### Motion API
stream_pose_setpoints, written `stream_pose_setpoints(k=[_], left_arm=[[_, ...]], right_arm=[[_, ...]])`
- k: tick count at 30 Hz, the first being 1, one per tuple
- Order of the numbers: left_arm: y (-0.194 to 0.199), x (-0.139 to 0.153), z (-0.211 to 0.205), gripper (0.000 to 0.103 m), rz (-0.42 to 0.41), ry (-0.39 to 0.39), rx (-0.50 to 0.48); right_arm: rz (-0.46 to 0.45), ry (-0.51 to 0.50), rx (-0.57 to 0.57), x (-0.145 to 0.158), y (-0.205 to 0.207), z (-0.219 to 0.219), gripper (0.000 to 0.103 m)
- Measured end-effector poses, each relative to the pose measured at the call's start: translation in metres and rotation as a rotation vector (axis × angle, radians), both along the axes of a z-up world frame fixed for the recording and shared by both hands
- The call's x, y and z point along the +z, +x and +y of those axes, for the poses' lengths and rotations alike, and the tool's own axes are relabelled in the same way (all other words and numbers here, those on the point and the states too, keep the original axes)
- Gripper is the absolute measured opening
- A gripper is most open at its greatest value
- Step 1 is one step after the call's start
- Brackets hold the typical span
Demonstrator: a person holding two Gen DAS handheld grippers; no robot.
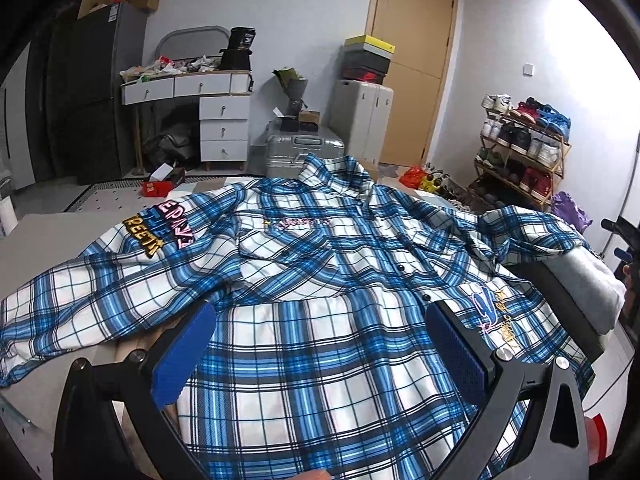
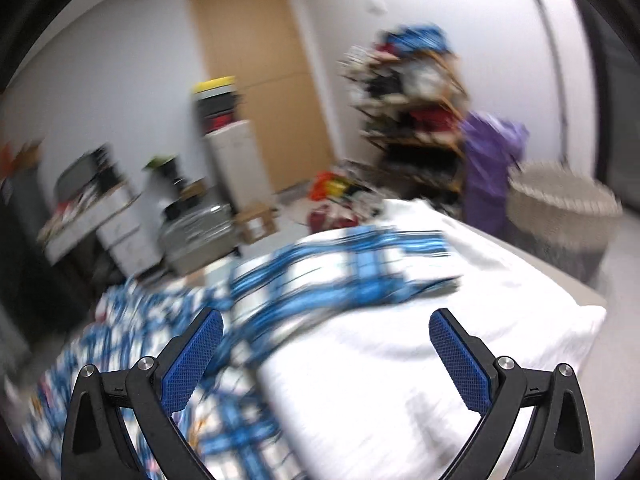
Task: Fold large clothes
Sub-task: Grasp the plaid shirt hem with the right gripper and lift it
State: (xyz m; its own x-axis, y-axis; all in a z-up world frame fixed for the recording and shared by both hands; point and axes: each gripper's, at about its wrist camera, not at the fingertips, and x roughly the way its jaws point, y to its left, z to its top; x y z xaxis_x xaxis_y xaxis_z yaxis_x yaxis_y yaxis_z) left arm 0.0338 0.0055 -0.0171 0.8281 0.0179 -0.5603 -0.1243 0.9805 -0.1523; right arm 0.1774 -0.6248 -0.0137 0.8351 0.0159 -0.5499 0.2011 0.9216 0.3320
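Upside-down patches on the plaid shirt (image 1: 320, 280) show only "REET". The left tool (image 1: 320, 332) gapes wide above it; the right tool (image 2: 326, 344) gapes wide, holding nothing.

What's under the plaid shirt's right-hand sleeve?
The plaid shirt sleeve drapes over a folded grey-white garment there. Whatever lies beneath the shirt's body is covered.
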Motion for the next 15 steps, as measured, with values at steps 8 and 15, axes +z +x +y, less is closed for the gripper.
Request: stream_pose_setpoints(k=[8,15], left_arm=[[-0.004,-0.006,0.009,0.102,0.021,0.000,0.037],[-0.013,-0.006,0.019,0.102,0.009,-0.008,0.066]], right_arm=[[0.163,0.287,-0.061,-0.049,0.063,-0.062,0.097],[0.189,0.282,-0.113,-0.038,0.094,-0.053,0.046]])
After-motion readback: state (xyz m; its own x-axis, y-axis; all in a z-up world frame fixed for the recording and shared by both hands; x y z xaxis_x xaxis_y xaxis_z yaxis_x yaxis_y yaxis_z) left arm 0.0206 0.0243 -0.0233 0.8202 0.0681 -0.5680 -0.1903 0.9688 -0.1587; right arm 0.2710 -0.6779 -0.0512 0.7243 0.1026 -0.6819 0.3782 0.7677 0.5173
